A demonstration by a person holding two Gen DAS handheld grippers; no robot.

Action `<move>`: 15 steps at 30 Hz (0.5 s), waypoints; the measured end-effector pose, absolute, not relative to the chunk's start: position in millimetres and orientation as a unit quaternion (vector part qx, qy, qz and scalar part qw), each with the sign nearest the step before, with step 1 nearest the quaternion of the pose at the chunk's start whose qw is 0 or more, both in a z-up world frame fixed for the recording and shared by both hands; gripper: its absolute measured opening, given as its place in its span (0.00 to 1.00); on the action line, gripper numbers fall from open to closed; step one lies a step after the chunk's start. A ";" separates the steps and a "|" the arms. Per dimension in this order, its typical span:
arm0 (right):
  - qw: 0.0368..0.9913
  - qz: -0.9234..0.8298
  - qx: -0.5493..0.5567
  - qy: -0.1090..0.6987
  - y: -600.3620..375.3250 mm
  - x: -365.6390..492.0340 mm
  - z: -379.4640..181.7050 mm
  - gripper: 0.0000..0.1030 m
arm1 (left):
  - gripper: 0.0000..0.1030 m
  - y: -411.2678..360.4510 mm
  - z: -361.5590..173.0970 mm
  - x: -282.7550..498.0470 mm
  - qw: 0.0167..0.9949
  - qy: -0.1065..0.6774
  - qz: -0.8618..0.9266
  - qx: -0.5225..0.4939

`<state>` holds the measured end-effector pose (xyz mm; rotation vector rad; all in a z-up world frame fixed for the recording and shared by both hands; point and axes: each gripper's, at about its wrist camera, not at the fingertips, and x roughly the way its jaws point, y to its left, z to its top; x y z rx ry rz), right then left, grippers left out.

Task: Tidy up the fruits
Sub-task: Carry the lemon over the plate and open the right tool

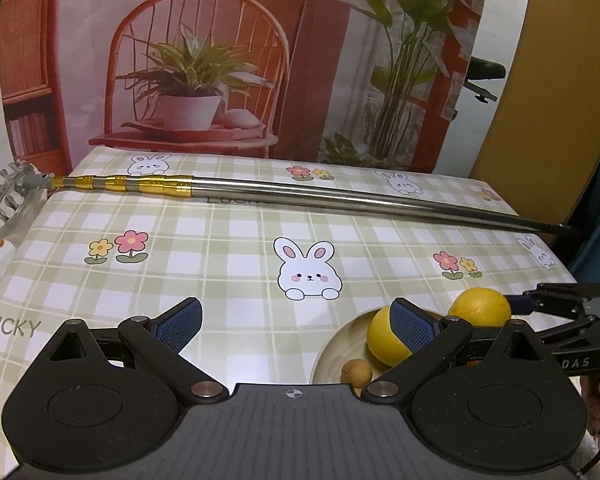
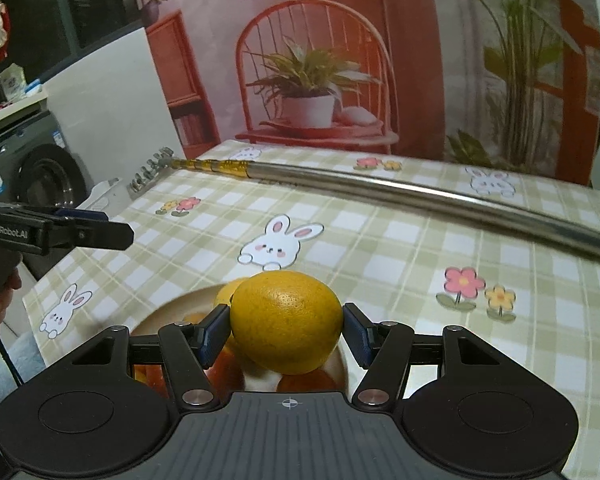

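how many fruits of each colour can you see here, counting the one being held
yellow citrus fruits: 2, one gripped in the right tool, one on the plate
orange fruits: at least 2, partly hidden on the plate below the tool
small brown round fruit: 1, on the plate
total: at least 5

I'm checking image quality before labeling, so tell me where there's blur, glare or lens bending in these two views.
Left wrist view: mostly sharp; fisheye bows the metal pole; dark corners. Right wrist view: the tablecloth and the pole look slightly smeared, while the yellow fruit in the right gripper stays crisp, with a soft highlight on top.
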<state>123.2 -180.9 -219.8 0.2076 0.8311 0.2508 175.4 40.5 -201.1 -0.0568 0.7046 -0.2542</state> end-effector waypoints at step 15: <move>0.895 0.106 0.122 0.416 -171.5 118.4 -227.2 0.56 | 0.98 40.4 -198.6 169.8 0.931 0.341 -0.126 -0.031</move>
